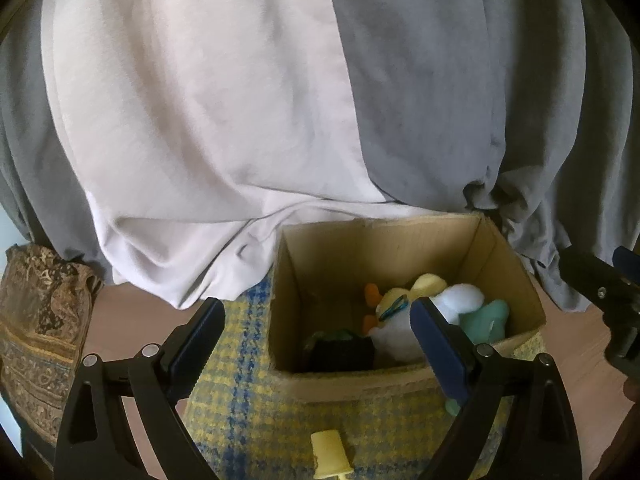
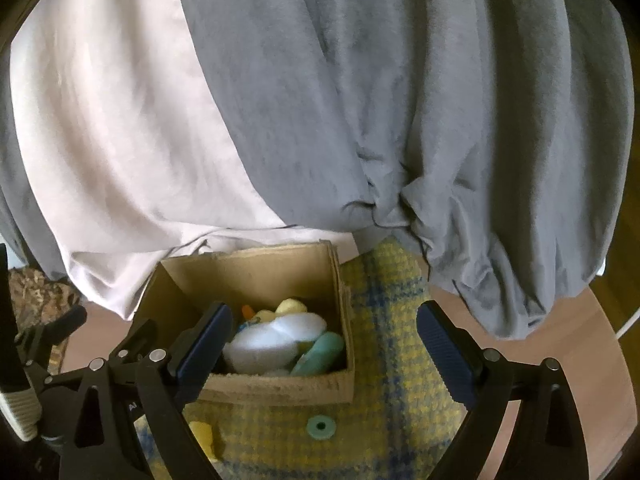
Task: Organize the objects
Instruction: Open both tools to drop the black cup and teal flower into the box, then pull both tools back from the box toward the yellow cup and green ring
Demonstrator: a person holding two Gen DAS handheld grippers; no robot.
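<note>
Between and just beyond the wide-open, empty jaws of the left gripper [image 1: 320,332] sits a cardboard box [image 1: 400,236] holding plush toys [image 1: 404,316]. Equally spread and empty, the right gripper [image 2: 324,334] hangs beside it. Box rests on a yellow-blue woven mat [image 2: 384,360] over wooden floor [image 2: 580,328], below grey and white draped bedding [image 2: 360,100].

The gripper finger [image 1: 436,344] is hiding part of the white plush toy [image 1: 394,338]; the yellow cup [image 1: 330,456] is running off the picture's bottom edge.
</note>
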